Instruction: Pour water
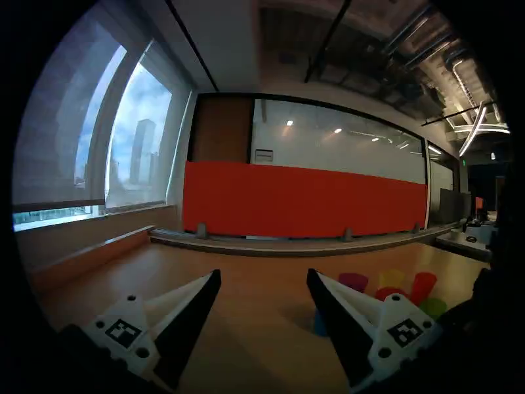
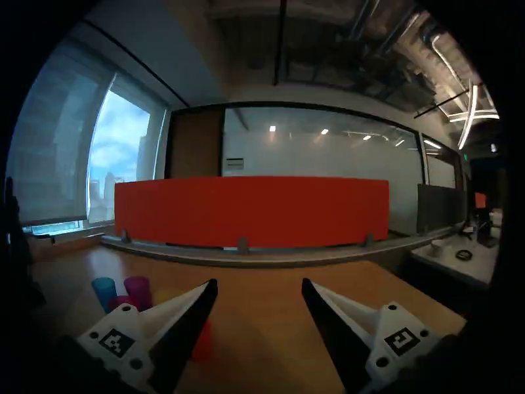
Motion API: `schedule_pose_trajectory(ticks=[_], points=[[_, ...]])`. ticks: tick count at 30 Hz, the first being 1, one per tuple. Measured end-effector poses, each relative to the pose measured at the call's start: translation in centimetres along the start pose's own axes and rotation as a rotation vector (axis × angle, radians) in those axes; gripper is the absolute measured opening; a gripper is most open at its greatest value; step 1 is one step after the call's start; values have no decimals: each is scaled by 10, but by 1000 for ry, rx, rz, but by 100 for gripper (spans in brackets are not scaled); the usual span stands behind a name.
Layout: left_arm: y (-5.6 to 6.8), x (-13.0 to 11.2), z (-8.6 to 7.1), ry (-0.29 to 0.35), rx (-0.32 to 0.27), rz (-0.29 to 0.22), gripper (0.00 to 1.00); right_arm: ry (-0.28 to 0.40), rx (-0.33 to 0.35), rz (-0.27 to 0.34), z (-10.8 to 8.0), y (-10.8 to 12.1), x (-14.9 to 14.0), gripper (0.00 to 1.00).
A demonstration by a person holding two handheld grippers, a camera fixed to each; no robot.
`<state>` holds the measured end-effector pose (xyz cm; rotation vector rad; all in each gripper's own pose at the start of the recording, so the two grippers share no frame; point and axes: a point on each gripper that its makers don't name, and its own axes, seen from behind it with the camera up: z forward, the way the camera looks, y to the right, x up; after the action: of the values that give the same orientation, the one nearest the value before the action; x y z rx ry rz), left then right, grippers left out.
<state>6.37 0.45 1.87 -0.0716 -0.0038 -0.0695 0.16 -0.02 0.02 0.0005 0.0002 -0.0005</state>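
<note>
Standing in a loose cluster on a wooden table (image 1: 262, 341), several coloured cups (image 1: 392, 279) appear to the right of the left gripper (image 1: 262, 272) in the left gripper view, with a blue one partly hidden behind its right finger. In the right gripper view the cups (image 2: 138, 289) sit low on the left, beside the right gripper (image 2: 258, 282). Both grippers are spread wide and hold nothing. An orange partition (image 1: 302, 200) lines the table's far edge, and a large window (image 1: 138, 144) lies to the left.

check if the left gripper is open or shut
Open. The left gripper has its fingers wide apart, with bare table showing between them and nothing held.
</note>
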Motion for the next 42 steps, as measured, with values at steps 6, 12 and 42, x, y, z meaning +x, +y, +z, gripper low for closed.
schedule_pose_trajectory(ticks=[6,12,42], points=[[6,43,11,-10,-39,22,97,4,23,-22,5,-7,43,99],[14,86,20,-7,-66,32,97,14,59,-53,6,-17,89,99],[79,133,20,-49,-368,37,97,-24,485,-36,-18,-95,119,99]])
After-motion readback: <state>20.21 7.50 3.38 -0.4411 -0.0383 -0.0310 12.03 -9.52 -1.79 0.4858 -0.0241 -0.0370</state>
